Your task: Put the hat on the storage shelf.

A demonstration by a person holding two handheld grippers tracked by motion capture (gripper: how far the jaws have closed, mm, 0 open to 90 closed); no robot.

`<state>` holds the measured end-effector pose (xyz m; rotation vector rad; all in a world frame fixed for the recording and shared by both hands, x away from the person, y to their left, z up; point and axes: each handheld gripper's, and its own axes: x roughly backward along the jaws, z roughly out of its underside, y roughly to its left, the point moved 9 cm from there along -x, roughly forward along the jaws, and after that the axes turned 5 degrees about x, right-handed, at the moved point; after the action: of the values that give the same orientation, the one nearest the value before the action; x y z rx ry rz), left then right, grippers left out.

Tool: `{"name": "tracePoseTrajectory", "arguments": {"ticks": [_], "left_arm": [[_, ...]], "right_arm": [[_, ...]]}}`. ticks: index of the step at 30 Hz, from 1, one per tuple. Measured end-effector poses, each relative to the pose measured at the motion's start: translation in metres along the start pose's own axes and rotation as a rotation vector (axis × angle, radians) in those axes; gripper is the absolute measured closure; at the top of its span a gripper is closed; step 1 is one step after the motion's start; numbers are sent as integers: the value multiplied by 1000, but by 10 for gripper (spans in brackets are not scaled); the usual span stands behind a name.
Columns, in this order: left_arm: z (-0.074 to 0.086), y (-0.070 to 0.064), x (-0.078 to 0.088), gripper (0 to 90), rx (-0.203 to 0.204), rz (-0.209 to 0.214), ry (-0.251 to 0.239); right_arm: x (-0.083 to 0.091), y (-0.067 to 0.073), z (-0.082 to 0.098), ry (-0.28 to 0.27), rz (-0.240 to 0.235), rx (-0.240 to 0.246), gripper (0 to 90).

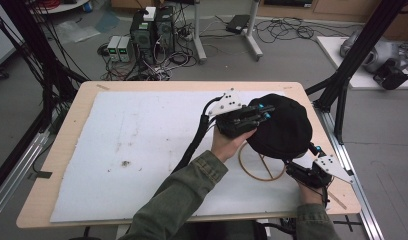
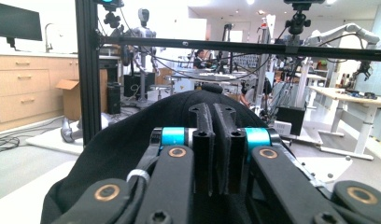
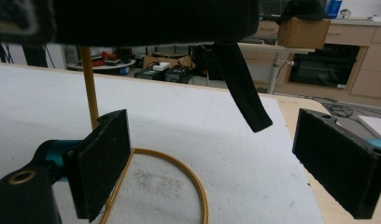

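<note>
Green sleeves are reaching in from the near edge of the table (image 1: 57, 150). Left of centre, the left gripper (image 1: 264, 111) is resting against the crown of a black cap (image 1: 287, 130), its jaws standing almost together with a thin slit between them, nothing visibly pinched. That cap is sitting on a yellow wire stand (image 1: 262, 167) over the white mat (image 1: 142, 145). Farther right, the right gripper (image 1: 314, 150) is hovering beside the stand's ring, jaws wide apart, a cap strap (image 3: 242, 88) dangling between them.

No text, label, brand or number can be read anywhere in these views.
</note>
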<state>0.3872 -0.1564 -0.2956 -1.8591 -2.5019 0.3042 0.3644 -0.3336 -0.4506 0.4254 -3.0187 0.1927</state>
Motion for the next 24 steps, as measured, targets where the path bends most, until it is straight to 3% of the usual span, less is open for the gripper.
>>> {"name": "tracePoseTrajectory", "arguments": {"ticks": [4, 6, 7, 9, 20, 24], "left_arm": [[-3, 4, 1, 515, 17, -37, -17], [-4, 4, 1, 429, 19, -41, -17], [-5, 7, 3, 389, 16, -68, -15], [-5, 8, 4, 334, 14, -80, -12], [-16, 14, 22, 239, -24, -138, -17], [-19, 17, 36, 224, -46, -175, -22]], "right_arm": [[0, 0, 0, -2, -3, 0, 107], [0, 1, 0, -2, -1, -3, 107], [0, 1, 0, -2, -2, -3, 107], [0, 0, 0, 0, -2, 1, 107], [1, 1, -1, -4, -3, -6, 107], [2, 1, 0, -2, -4, -1, 107]]}}
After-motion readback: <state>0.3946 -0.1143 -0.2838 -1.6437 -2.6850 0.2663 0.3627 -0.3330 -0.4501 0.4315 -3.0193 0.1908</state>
